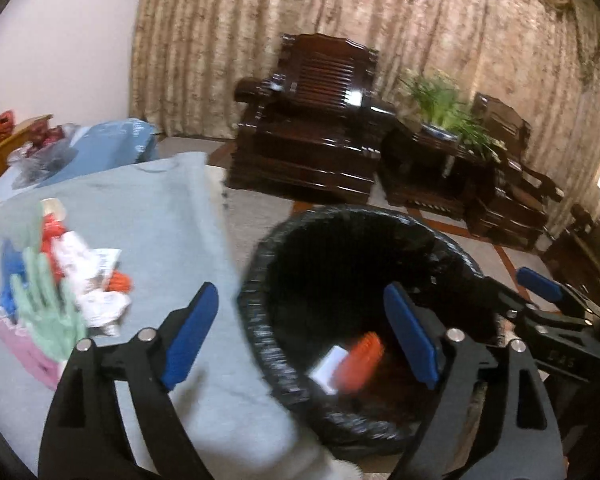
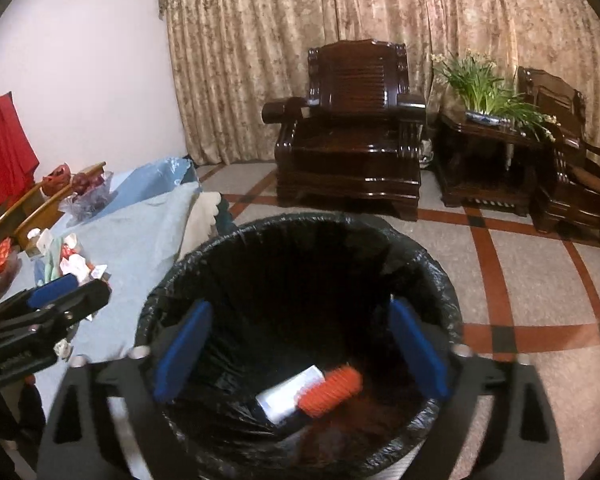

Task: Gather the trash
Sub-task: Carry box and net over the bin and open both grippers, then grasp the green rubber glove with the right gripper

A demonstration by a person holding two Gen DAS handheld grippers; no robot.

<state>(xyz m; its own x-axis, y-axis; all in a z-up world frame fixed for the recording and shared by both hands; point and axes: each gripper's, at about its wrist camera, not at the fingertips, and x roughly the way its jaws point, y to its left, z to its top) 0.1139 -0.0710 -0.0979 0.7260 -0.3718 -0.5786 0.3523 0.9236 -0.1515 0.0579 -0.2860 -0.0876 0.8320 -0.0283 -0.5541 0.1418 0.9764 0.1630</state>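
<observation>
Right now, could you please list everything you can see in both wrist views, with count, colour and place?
trash bin: one, black liner, on the floor beside the table
orange ribbed piece: one, orange, inside the bin
white packet: one, white, inside the bin beside the orange piece
table cloth: one, pale blue, covering the table
trash pile: one heap, mixed white, red, orange, green, blue and pink, on the cloth
armchairs: two, dark wood, before the curtain
side table: one, dark wood, between the armchairs
plant: one, green, on the side table
curtain: one, beige patterned, back wall
red cloth: one, red, far left
left tool: one, black with blue pads, open, empty
right tool: one, same colours, open above the bin
</observation>
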